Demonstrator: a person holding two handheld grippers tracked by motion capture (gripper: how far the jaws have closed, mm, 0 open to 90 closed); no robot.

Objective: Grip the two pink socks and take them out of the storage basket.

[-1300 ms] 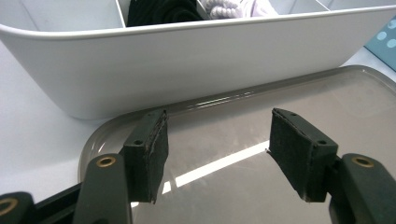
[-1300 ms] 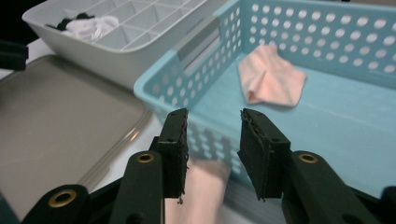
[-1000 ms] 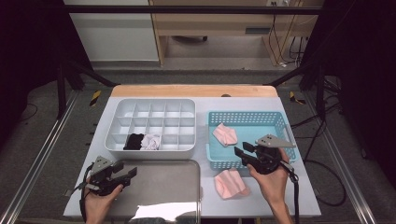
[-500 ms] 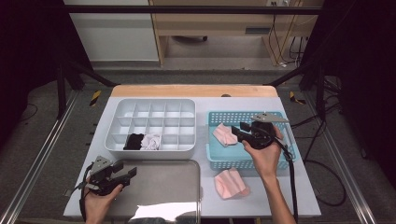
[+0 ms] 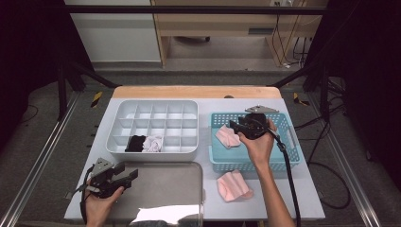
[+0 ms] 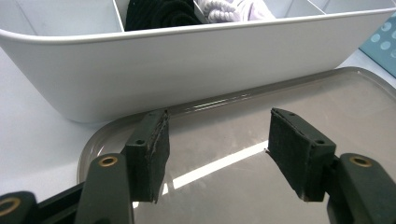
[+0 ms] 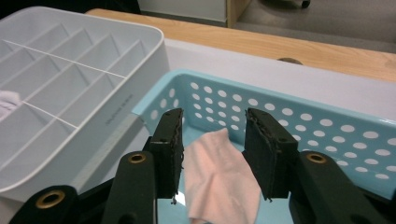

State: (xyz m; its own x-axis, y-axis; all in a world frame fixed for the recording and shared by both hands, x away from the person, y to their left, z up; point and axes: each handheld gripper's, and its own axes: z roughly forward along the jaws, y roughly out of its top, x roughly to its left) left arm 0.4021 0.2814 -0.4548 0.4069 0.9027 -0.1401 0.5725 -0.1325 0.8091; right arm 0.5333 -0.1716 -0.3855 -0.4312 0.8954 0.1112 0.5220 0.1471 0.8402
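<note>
A pink folded cloth [image 5: 227,136] lies at the left end of the light blue perforated basket [image 5: 288,153]. My right gripper [image 5: 235,125] hovers over the basket and points left at that cloth. In the right gripper view its jaws stand open [image 7: 212,126], and the pink cloth [image 7: 215,172] lies below and between them, untouched. A second pink cloth [image 5: 233,185] lies on the table in front of the basket. My left gripper [image 5: 124,174] rests open and empty over the left end of the grey metal tray [image 5: 165,194]; in its own view it is [image 6: 217,140] above the tray [image 6: 289,102].
A white divided organizer [image 5: 151,109] stands left of the basket, with a black sock [image 5: 135,143] and a pale sock [image 5: 152,143] in its front cells. Its wall [image 6: 187,70] rises just beyond the tray. A wooden strip [image 5: 194,91] edges the table's far side.
My right gripper has moved from the basket's near edge farther in over the basket, toward the pink cloth. The left gripper has stayed where it was.
</note>
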